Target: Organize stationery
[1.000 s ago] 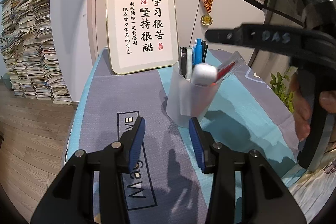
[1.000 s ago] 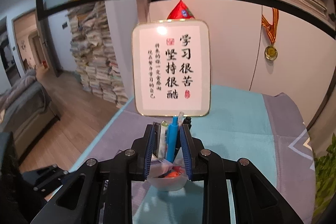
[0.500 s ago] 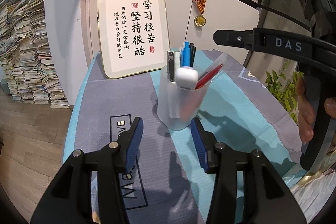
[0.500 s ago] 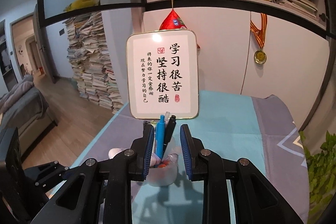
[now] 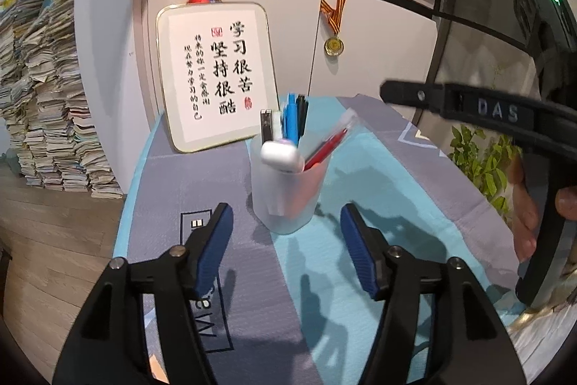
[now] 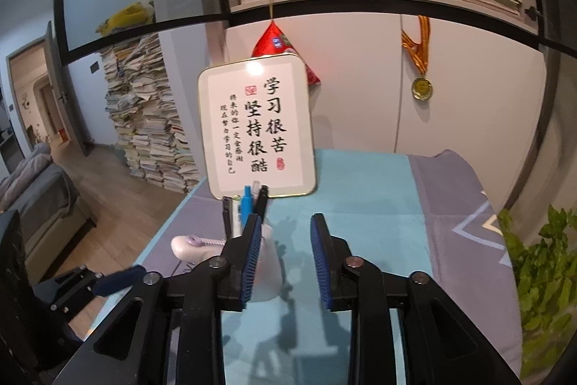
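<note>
A frosted translucent plastic pen cup (image 5: 288, 190) stands upright on the surface (image 5: 378, 175), which is covered by a grey and teal cloth, toward the far edge and just in front of a gold-rimmed white board with black calligraphy (image 5: 216, 74) that leans against the wall. In the cup stand a blue pen (image 5: 289, 121), black pens and a dark clip-like piece; a red pen in a clear sleeve (image 5: 330, 141) leans toward the right, and a rounded white case (image 5: 282, 157) rests across the rim on the near side. The left claw (image 5: 286, 240) has just been spreading its blue-padded fingers; it hangs near the cup with nothing between the pads. The right claw (image 6: 285, 257) has likewise just been opening and holds nothing; in its own view the cup (image 6: 267, 262) sits partly behind its left finger, apart from the pad gap. In the left wrist view a hand (image 5: 530, 215) grips the right tool's handle at the right edge. A gold medal on a striped ribbon (image 5: 333, 46) hangs on the wall.
</note>
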`<state>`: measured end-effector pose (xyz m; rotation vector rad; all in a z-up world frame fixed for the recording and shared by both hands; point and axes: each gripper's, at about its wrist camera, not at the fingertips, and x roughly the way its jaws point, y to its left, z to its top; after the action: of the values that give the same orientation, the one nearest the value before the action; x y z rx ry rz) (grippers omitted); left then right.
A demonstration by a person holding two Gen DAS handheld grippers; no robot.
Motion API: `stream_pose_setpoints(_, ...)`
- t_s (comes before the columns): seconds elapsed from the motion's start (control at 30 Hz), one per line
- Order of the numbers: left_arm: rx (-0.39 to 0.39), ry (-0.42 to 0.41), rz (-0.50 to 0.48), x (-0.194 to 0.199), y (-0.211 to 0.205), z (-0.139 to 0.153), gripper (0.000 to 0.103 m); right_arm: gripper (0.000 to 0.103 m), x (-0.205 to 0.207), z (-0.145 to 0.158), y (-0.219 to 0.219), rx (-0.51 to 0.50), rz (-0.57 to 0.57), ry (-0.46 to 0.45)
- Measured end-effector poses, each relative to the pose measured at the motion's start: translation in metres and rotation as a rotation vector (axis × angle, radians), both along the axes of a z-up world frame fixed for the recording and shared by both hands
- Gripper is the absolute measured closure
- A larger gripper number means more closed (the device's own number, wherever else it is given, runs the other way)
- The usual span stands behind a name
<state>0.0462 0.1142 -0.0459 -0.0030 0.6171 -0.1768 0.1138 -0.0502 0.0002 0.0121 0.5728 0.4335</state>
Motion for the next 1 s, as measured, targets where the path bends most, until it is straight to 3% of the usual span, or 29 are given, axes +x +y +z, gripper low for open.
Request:
stream_pose_setpoints(0.17, 0.030, -0.073, 0.065, -0.013, -0.011, 0.018, 0.021, 0.061, -0.017, 0.008, -0.018, 0.005, -0.044, 0.005)
stream_pose_setpoints(0.27, 0.036, -0.119, 0.088, -0.023, -0.018, 0.030, 0.013, 0.051, -0.033, 0.017, -0.030, 0.002, -0.079, -0.013)
stream_pose_setpoints(0.3, 0.038, -0.127, 0.096, -0.026, -0.020, 0.033, 0.012, 0.046, -0.039, 0.020, -0.035, 0.003, -0.093, -0.024)
stream_pose_setpoints(0.53, 0.037, -0.164, 0.111, -0.049, -0.044, 0.051, 0.005, 0.041, -0.082, 0.040, -0.069, 0.023, -0.152, -0.087)
stream_pose_setpoints(0.63, 0.048, -0.205, 0.112, -0.066, -0.058, 0.057, 0.001, 0.035, -0.106, 0.048, -0.082, 0.020, -0.171, -0.119)
stream_pose_setpoints(0.77, 0.063, -0.231, 0.101, -0.083, -0.074, 0.066, 0.001, 0.021, -0.134, 0.058, -0.097, 0.020, -0.190, -0.158)
stream_pose_setpoints(1.0, 0.078, -0.269, 0.092, -0.109, -0.094, 0.082, 0.001, 0.013, -0.178, 0.070, -0.119, 0.039, -0.214, -0.221)
